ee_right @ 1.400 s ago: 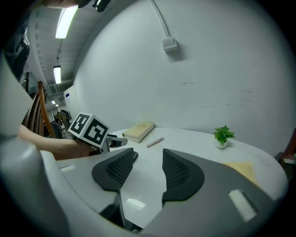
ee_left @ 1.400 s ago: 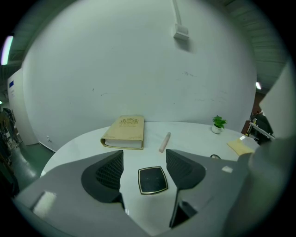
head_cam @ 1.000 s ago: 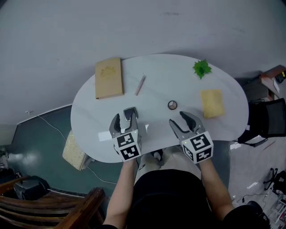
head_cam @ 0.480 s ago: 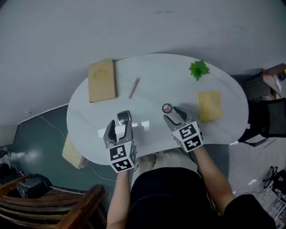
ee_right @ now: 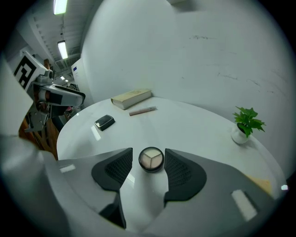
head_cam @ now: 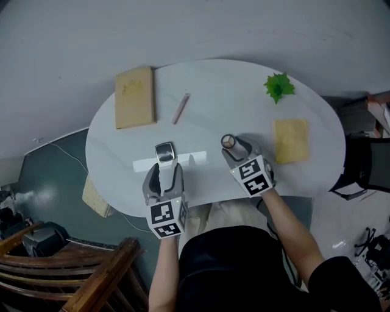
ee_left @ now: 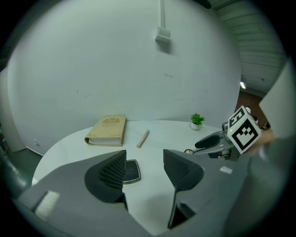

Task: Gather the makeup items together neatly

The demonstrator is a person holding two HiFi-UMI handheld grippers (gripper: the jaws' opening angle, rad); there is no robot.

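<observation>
White oval table against pale grey wall. Dark teal floor off its left edge. Wooden chair lower left, black office chair right. Ceiling strip lights lit.

Three views of one white table
From overhead we look steeply down; the gripper views sit low at the near edge, facing far, sharing the book and makeup stick.

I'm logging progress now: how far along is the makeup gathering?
Done: nothing yet; the three items lie apart on the table. In hand: the open right gripper brackets the round palette, pads not pressing; the open left gripper stands just short of the black compact. Left: gripping both and bringing them and the makeup pencil together.
</observation>
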